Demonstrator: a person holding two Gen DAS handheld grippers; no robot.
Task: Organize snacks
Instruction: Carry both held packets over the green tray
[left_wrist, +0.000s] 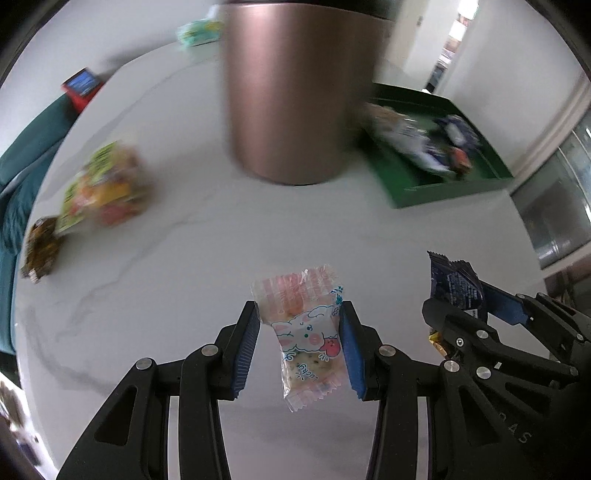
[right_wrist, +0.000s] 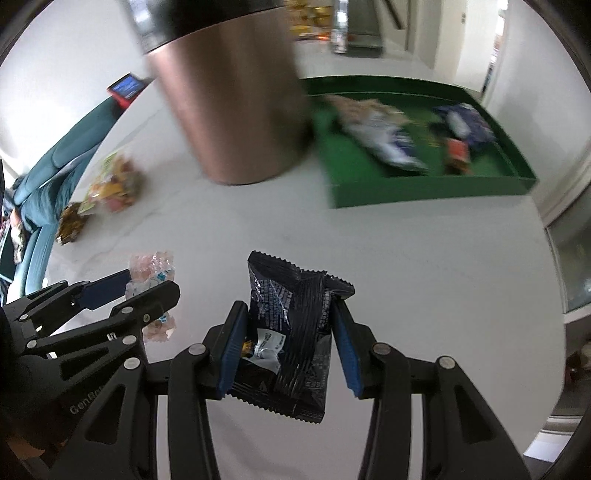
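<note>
My left gripper (left_wrist: 301, 321) is shut on a clear pink snack packet (left_wrist: 304, 332) printed with a cartoon animal, held above the white marble table (left_wrist: 192, 258). To its right, my right gripper (right_wrist: 290, 325) is shut on a black crinkled snack packet (right_wrist: 291, 332); it also shows in the left wrist view as the right gripper (left_wrist: 476, 310) with the dark packet (left_wrist: 454, 288). The left gripper (right_wrist: 125, 291) with the pink packet (right_wrist: 151, 273) appears at the left of the right wrist view. A green tray (right_wrist: 424, 190) at the far right holds several packets.
A tall copper-coloured cylinder (left_wrist: 295, 92) stands mid-table, left of the tray. At the far left lie a colourful candy bag (left_wrist: 105, 184) and a brown packet (left_wrist: 40, 247). A red-and-blue box (left_wrist: 83, 85) and a pale green packet (left_wrist: 197, 33) sit at the back. A teal sofa (right_wrist: 62, 162) borders the table.
</note>
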